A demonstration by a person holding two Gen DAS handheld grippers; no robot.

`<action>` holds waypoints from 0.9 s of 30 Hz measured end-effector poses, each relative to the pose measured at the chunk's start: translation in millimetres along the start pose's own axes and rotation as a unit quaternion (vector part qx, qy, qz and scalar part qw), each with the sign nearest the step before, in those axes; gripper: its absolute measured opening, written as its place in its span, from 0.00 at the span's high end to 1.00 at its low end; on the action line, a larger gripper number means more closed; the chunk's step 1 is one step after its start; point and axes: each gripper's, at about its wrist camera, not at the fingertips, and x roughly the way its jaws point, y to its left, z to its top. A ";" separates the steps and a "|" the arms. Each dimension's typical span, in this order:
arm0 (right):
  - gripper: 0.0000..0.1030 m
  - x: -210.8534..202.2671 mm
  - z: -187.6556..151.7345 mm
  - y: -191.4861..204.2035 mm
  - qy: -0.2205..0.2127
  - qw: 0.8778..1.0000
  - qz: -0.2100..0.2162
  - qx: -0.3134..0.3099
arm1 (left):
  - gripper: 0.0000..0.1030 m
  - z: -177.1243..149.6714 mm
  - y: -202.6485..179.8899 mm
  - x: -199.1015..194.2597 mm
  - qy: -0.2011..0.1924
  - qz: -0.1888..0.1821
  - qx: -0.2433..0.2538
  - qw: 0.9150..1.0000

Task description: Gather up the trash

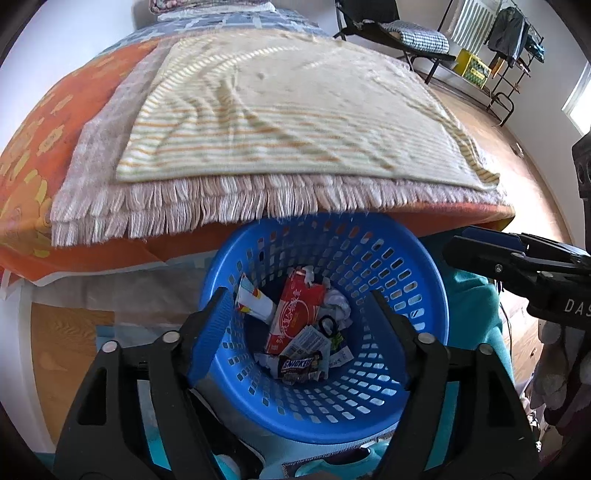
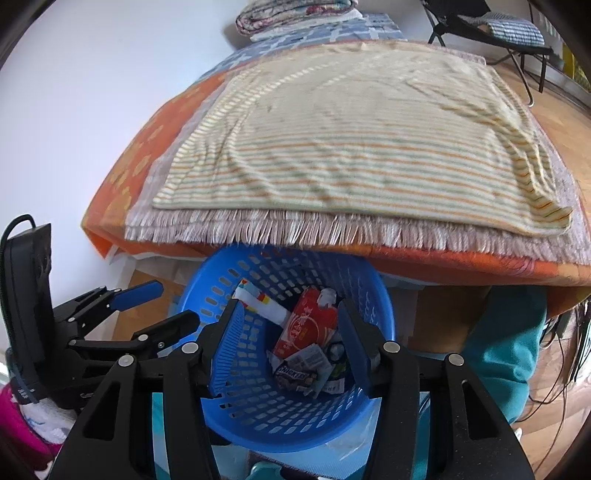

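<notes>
— What's nearest to you?

— My own fingers. My left gripper [image 1: 299,332] hangs over the blue basket [image 1: 424,266] with its jaws spread wide and nothing between them. My right gripper [image 2: 291,336] hangs over the same basket [image 2: 376,295], jaws also wide apart and empty. From the right wrist view I see the left gripper [image 2: 155,302] just to the left of mine; from the left wrist view the right gripper [image 1: 491,251] comes in from the right edge.

— And the trash?

— It lies at the bottom of the basket. Nearest me is a Snickers wrapper [image 1: 301,365], and just beyond it a red packet [image 1: 295,314] leaning upright. To the left of that lies a white carton [image 1: 255,302] with red and yellow marks, and to the right some crumpled white paper [image 1: 338,304]. Small printed scraps sit around the wrapper; I cannot tell what they are.

— What's past the basket?

— A bed, its near edge overhanging the basket's far rim. A fringed blanket [image 1: 166,210] hangs over that edge, with a striped towel [image 1: 288,114] spread flat on top and an orange sheet [image 1: 40,140] under both. Farther off, folded bedding [image 2: 295,14] is stacked by the wall, and at the far right a folding chair [image 1: 406,33] stands on the wooden floor [image 1: 517,155].
</notes>
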 end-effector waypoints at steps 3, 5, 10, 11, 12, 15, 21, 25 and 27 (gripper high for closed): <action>0.47 -5.9 3.2 0.6 -0.010 1.000 -0.004 -0.001 | 0.22 4.4 -1.0 -6.0 -0.010 0.002 0.002 1.000; 0.42 -9.8 5.4 1.9 -0.017 1.000 -0.005 -0.001 | 0.22 7.9 -1.1 -10.6 -0.017 0.003 0.002 1.000; 0.42 -22.0 11.9 2.8 -0.035 0.999 -0.005 0.002 | 0.22 17.0 -0.4 -21.9 -0.031 0.006 -0.004 0.999; 0.42 -24.4 12.8 2.5 -0.038 0.999 -0.005 0.003 | 0.22 18.8 -0.3 -24.8 -0.036 0.007 -0.004 0.999; 0.42 -27.5 14.3 2.6 -0.043 0.999 -0.004 0.005 | 0.22 21.6 -0.2 -28.7 -0.042 0.010 -0.005 0.999; 0.41 -35.5 17.2 3.9 -0.057 0.998 -0.003 0.006 | 0.19 29.1 0.2 -39.3 -0.056 0.018 -0.008 0.998; 0.41 -50.2 24.1 8.3 -0.079 0.997 -0.004 0.001 | 0.18 45.4 2.5 -64.7 -0.090 0.020 -0.013 0.996; 0.40 -60.0 29.8 14.6 -0.098 0.995 -0.005 -0.005 | 0.17 56.4 4.5 -81.7 -0.117 0.023 -0.013 0.993; 0.37 -64.2 32.2 17.2 -0.106 0.994 -0.006 -0.006 | 0.17 61.1 5.0 -89.0 -0.131 0.027 -0.011 0.991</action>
